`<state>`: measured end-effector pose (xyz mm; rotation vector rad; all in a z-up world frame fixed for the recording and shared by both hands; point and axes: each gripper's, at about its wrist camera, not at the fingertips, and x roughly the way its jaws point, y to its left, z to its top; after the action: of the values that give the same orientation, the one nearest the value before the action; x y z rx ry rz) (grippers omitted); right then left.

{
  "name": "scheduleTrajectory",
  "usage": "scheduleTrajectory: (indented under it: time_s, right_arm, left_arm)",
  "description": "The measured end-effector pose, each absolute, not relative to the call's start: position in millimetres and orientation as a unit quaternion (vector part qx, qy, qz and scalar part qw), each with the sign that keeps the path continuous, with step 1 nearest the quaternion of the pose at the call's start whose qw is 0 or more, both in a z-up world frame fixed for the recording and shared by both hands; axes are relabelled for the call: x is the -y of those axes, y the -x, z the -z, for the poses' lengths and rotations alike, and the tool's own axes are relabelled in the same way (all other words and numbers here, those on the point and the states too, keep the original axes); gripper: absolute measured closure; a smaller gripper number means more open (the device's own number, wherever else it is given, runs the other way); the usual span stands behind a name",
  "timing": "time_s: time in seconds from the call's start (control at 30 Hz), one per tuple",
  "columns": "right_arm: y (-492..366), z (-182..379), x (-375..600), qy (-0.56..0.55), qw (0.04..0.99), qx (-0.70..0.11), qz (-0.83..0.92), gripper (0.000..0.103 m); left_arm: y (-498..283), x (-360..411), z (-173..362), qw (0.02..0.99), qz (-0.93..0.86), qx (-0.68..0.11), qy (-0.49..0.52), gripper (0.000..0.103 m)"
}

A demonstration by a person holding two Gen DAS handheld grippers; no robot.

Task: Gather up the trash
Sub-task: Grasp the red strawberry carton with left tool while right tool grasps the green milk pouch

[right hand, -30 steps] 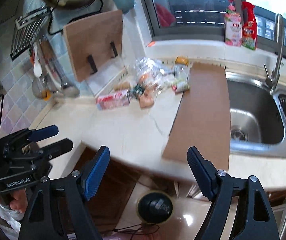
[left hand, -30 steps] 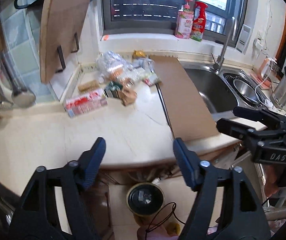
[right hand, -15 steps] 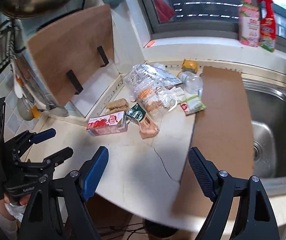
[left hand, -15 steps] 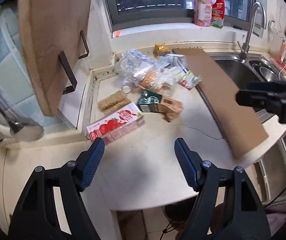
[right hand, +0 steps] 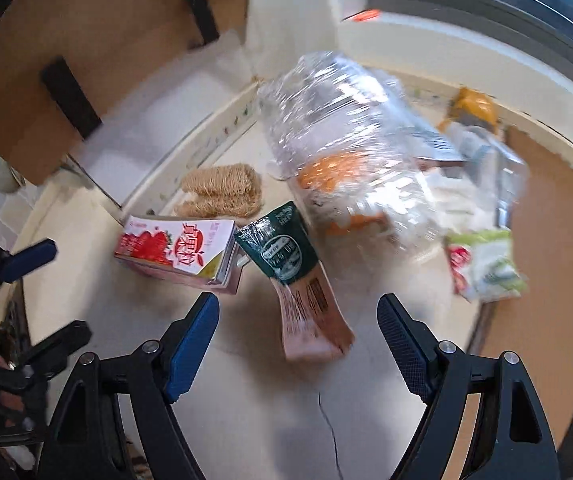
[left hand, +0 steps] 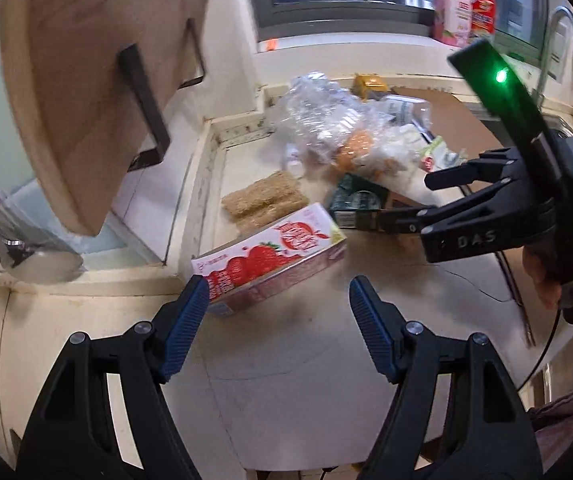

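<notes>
Trash lies on the cream counter (left hand: 286, 368). A red strawberry carton (left hand: 274, 256) lies just beyond my open left gripper (left hand: 278, 304); it also shows in the right wrist view (right hand: 178, 250). A green and brown carton (right hand: 302, 280) lies just ahead of my open right gripper (right hand: 298, 320), and shows in the left wrist view (left hand: 362, 204). Behind are a clear plastic bag (right hand: 350, 144), a green-white wrapper (right hand: 482, 264) and a yellow packet (right hand: 474, 108). The right gripper (left hand: 430, 196) appears in the left wrist view over the green carton. Both grippers are empty.
A tan scrubbing pad (left hand: 262, 200) lies by the raised ledge. A wooden cutting board (left hand: 86, 80) hangs at left. A brown cardboard sheet (right hand: 542, 260) covers the counter at right by the sink. Bottles (left hand: 462, 4) stand on the windowsill.
Both grippers moved forward and closer to the trash pile; the cartons now lie just ahead of the fingertips. Jaws stayed open.
</notes>
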<state>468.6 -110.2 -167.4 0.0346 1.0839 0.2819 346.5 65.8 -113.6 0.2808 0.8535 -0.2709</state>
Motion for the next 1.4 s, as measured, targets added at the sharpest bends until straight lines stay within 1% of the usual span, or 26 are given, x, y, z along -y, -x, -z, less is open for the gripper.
scheduleTrajectory:
  time_s: [0.03, 0.13, 0.2, 0.23, 0.27, 0.3, 0.7, 1.03, 1.3, 1.4]
  right_arm:
    - [-476, 175, 105, -0.004, 0.845, -0.517, -0.137, 0.022]
    - [-485, 193, 96, 0.021, 0.839, -0.525, -0.143, 0.031]
    - [-486, 202, 92, 0.028, 0.834, -0.531, -0.145, 0.047]
    - [-490, 209, 91, 0.026, 0.829, -0.538, -0.150, 0.052]
    - [-491, 213, 92, 0.022, 0.826, -0.542, -0.153, 0.063]
    - [-492, 217, 92, 0.017, 0.823, -0.546, -0.157, 0.065]
    - [-477, 215, 123, -0.038, 0.828, -0.529, -0.184, 0.066]
    - [-469, 214, 167, -0.082, 0.829, -0.519, -0.192, 0.066]
    - [-450, 204, 191, -0.105, 0.834, -0.506, -0.193, 0.066]
    - [-449, 204, 195, -0.109, 0.834, -0.504, -0.194, 0.066]
  left_arm:
    - [-347, -69, 116, 0.894, 0.126, -0.410, -0.132, 0.033]
    - [-350, -78, 125, 0.897, 0.109, -0.411, -0.120, 0.033]
    - [-352, -81, 131, 0.898, 0.103, -0.410, -0.119, 0.033]
    - [-353, -80, 134, 0.899, 0.100, -0.409, -0.123, 0.033]
    - [-354, -78, 137, 0.899, 0.098, -0.407, -0.130, 0.033]
    - [-355, -75, 138, 0.899, 0.098, -0.405, -0.137, 0.033]
    - [-391, -19, 149, 0.875, 0.134, -0.383, -0.265, 0.033]
    - [-423, 12, 176, 0.799, 0.194, -0.436, -0.366, 0.033]
    - [-437, 28, 203, 0.748, 0.221, -0.481, -0.400, 0.033]
    - [-441, 30, 209, 0.741, 0.219, -0.479, -0.417, 0.033]
